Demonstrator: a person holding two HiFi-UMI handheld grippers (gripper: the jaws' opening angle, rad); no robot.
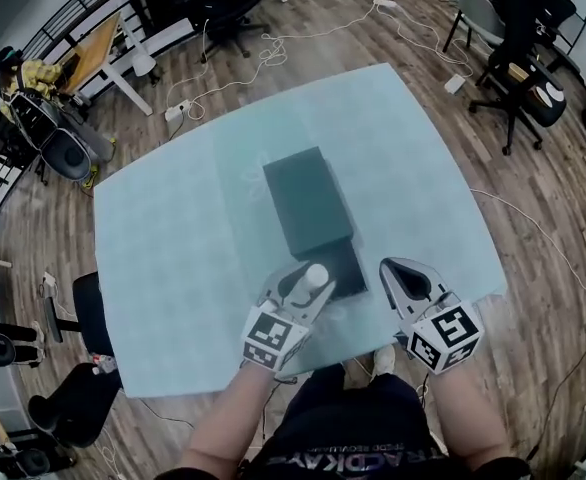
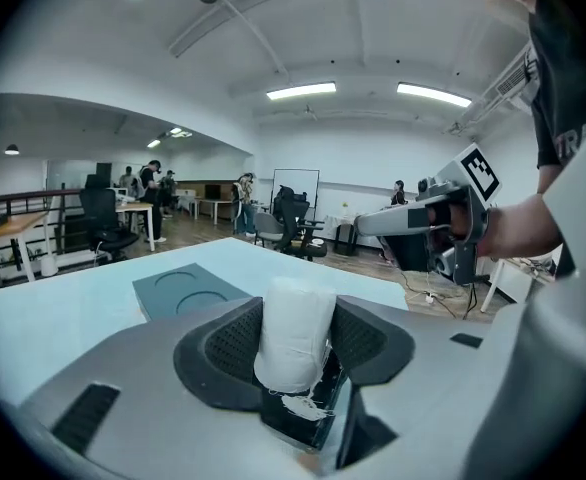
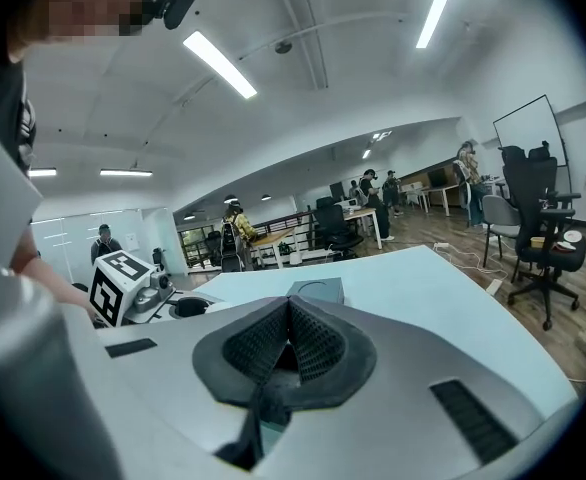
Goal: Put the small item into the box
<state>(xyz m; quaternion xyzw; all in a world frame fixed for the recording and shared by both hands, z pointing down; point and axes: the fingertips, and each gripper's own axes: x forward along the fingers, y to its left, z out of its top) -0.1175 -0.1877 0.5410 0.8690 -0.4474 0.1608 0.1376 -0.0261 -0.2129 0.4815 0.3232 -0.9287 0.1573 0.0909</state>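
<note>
A small white cylinder [image 2: 293, 333] stands upright between the ribbed pads of my left gripper [image 2: 295, 318], which is shut on it. In the head view this left gripper [image 1: 311, 280] holds the white cylinder [image 1: 316, 274] just at the near end of the dark box [image 1: 308, 198] in the middle of the table. The box's top [image 2: 188, 290] shows two round recesses. To the right of the box's near end, my right gripper [image 1: 401, 276] is shut, its pads [image 3: 313, 343] pressed together on nothing.
A pale blue cloth covers the table [image 1: 193, 258], whose near edge runs just below both grippers. Office chairs [image 1: 518, 78], desks and cables on the wooden floor surround it. People stand far off in the room [image 2: 245, 203].
</note>
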